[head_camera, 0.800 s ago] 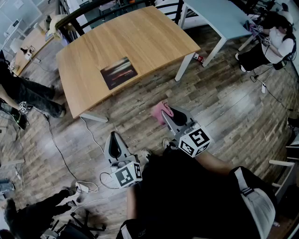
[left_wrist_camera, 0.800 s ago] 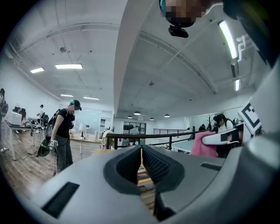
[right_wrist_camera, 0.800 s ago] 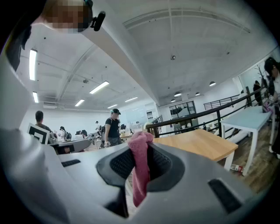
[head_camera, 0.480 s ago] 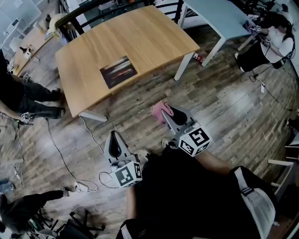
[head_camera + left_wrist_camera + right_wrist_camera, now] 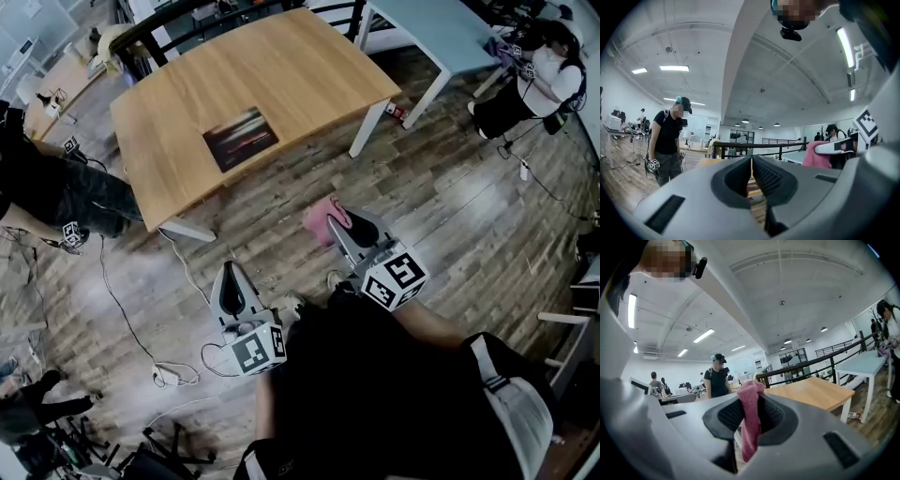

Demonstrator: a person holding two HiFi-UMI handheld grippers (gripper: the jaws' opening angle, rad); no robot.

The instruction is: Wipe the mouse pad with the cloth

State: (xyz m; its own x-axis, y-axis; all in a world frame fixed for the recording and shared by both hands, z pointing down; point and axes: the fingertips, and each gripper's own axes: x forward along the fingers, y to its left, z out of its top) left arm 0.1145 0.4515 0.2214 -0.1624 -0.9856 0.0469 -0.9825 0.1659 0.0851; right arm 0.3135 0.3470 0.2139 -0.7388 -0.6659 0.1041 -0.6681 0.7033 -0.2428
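A dark mouse pad (image 5: 240, 137) lies flat on the wooden table (image 5: 309, 66), well ahead of both grippers. My right gripper (image 5: 335, 223) is over the floor short of the table, shut on a pink cloth (image 5: 321, 218); the cloth (image 5: 750, 420) hangs pinched between the jaws in the right gripper view. My left gripper (image 5: 228, 276) is lower left, above the floor, jaws shut with nothing between them; its tips (image 5: 751, 161) meet in the left gripper view, where the pink cloth (image 5: 820, 153) shows at the right.
A person in black (image 5: 47, 192) stands left of the table, and another person (image 5: 534, 80) at the far right. A pale blue table (image 5: 441, 28) stands behind right. Cables (image 5: 164, 361) trail on the wooden floor. A black railing (image 5: 754, 146) runs behind the table.
Both grippers have barely moved. The person at the left of the table has stepped closer to it. The view has shifted slightly.
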